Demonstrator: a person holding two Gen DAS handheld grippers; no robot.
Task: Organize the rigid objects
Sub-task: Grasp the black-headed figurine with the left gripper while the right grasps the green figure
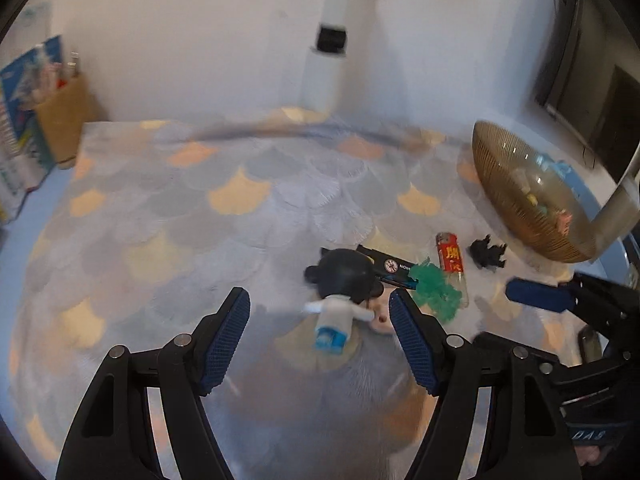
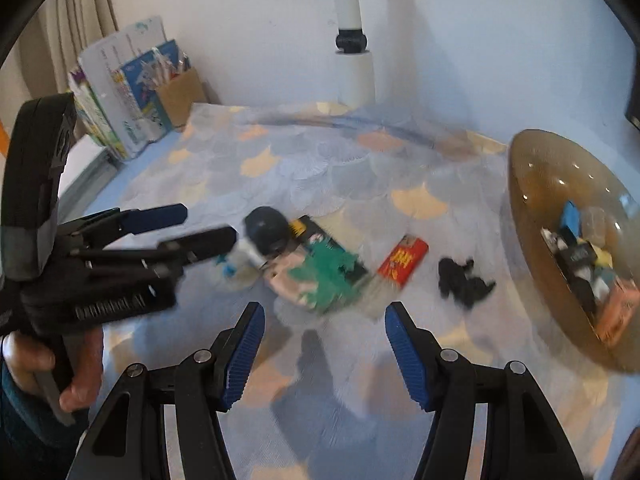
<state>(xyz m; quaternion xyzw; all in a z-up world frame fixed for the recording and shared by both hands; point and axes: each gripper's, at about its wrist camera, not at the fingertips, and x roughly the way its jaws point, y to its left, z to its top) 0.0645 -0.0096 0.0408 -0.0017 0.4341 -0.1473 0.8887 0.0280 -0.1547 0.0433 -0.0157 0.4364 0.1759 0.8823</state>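
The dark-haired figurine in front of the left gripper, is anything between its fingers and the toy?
Nothing visible blocks it. The left gripper is open, and the figurine lies in the gap just ahead of its fingers. A green plastic toy and a black box crowd the figurine's right side, near the right finger.

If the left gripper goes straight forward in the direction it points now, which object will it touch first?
Most likely the small figurine with the dark round head: it lies directly between and just ahead of the open left gripper. Depth is blurred, so contact distance is uncertain.

A figurine (image 1: 340, 280) lies left of a lighter (image 1: 450, 258), with a bowl (image 1: 500, 184) holding small items farther right.
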